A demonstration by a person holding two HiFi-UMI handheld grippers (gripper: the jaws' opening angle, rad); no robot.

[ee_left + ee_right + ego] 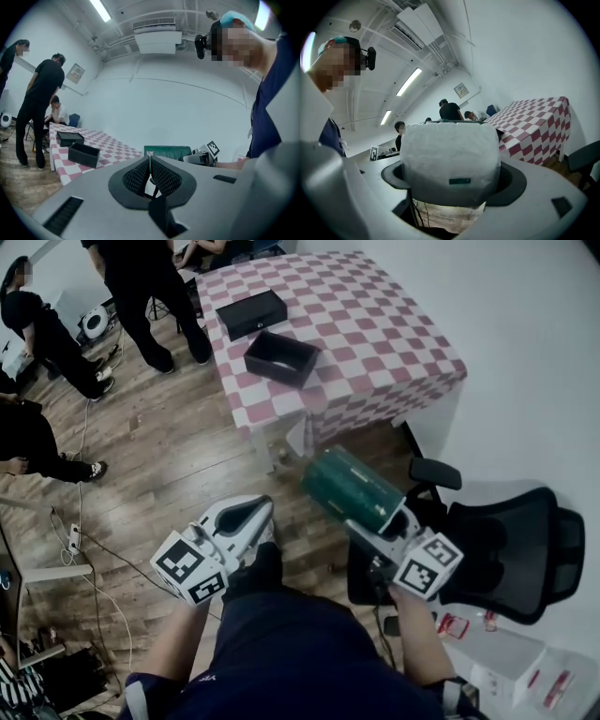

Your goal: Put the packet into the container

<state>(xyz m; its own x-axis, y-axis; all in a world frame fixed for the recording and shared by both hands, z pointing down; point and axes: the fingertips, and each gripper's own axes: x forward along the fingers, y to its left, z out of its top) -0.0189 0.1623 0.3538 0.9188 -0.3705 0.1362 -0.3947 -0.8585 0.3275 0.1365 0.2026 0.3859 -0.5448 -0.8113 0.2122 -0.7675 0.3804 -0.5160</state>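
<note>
My right gripper [373, 514] is shut on a dark green packet [347, 487], held in the air over the wooden floor, short of the table. In the right gripper view the packet's pale underside [450, 159] fills the space between the jaws. My left gripper [260, 512] hangs beside it at the left, shut with nothing in it; its pads [154, 174] meet. An open black container [281, 357] sits on the red-and-white checked table [394, 334], near its front left corner. A second black box [251, 313] lies behind it.
A black office chair [511, 549] stands at my right, close to the right gripper. Several people [141, 287] stand at the far left by the table. White boxes [506, 662] lie at the lower right. Cables and a power strip [73, 540] run over the floor at the left.
</note>
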